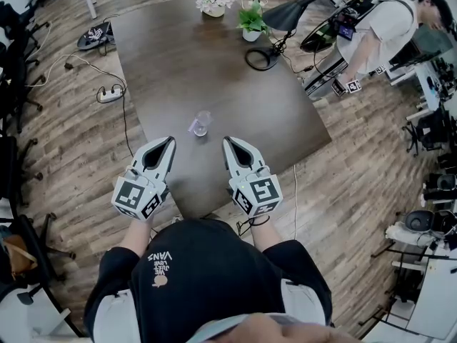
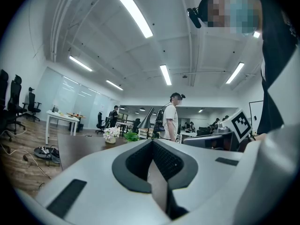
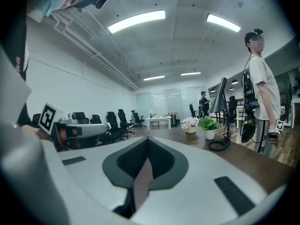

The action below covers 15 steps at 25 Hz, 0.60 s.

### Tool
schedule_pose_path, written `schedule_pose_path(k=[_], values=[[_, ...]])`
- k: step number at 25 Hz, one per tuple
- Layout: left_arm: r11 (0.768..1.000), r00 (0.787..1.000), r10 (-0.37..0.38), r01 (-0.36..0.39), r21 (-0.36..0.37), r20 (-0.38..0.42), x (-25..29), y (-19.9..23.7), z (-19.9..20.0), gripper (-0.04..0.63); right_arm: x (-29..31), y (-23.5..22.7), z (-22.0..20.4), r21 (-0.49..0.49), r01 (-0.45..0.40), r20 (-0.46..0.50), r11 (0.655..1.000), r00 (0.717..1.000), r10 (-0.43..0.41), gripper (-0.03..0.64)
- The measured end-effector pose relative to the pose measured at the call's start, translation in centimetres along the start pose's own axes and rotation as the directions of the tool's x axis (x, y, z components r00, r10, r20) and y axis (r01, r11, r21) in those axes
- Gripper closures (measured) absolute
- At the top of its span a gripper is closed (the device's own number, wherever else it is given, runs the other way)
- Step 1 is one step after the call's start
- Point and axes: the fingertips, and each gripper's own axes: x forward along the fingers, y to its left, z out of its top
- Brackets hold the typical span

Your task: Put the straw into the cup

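Observation:
A small clear cup (image 1: 203, 122) stands upright near the middle of the dark wooden table (image 1: 243, 113). A pale purple thing (image 1: 193, 127) lies against the cup's left side; it is too small to tell whether it is the straw. My left gripper (image 1: 170, 142) hovers over the table's near edge, below and left of the cup, and its jaws meet with nothing between them. My right gripper (image 1: 227, 142) is level with it, below and right of the cup, also shut and empty. In the left gripper view the left gripper (image 2: 152, 143) points level over the table; the right gripper (image 3: 147, 139) does the same in its view. Neither view shows the cup.
At the table's far end stand a pot of white flowers (image 1: 216, 0), a green plant (image 1: 252, 20) and a black desk lamp (image 1: 287, 14) with a round base (image 1: 261, 58). A person (image 1: 382, 28) stands beyond the far right corner. A power strip (image 1: 111, 93) and cables lie on the floor at left.

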Motion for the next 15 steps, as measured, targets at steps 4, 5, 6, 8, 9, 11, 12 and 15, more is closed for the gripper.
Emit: schedule_pose_path(k=[4,5,6,8,9,11,12,15], values=[[1.000,1.000,-0.004,0.004,0.000,0.001,0.11,-0.19,-0.02,0.584,-0.10,-0.08,-0.04,0.002,0.000,0.000,1.000,1.000,0.000,0.601],[1.000,1.000,-0.005,0.005,0.000,0.000,0.19,-0.18,-0.02,0.584,-0.05,-0.14,-0.06,0.002,0.000,-0.001,1.000,1.000,0.000,0.601],[1.000,1.000,-0.005,0.005,-0.002,-0.001,0.27,-0.13,0.00,0.584,0.03,-0.19,-0.07,0.003,0.000,-0.002,1.000,1.000,0.000,0.601],[1.000,1.000,-0.004,0.004,-0.003,-0.004,0.49,-0.02,0.04,0.584,0.19,-0.34,-0.08,0.005,-0.001,-0.004,1.000,1.000,0.001,0.601],[1.000,1.000,-0.003,0.003,-0.003,-0.004,0.60,0.00,0.04,0.584,0.23,-0.45,-0.11,0.005,-0.002,-0.005,1.000,1.000,0.002,0.601],[1.000,1.000,-0.003,0.003,-0.001,-0.004,0.70,-0.01,-0.03,0.584,0.23,-0.57,-0.24,0.004,-0.002,-0.006,1.000,1.000,0.002,0.601],[1.000,1.000,-0.002,0.002,0.000,-0.003,0.69,-0.02,-0.07,0.584,0.21,-0.57,-0.32,0.004,-0.002,-0.006,1.000,1.000,0.002,0.601],[1.000,1.000,-0.004,0.004,0.005,0.000,0.62,-0.08,-0.21,0.584,0.12,-0.53,-0.52,0.004,-0.001,-0.005,1.000,1.000,0.001,0.601]])
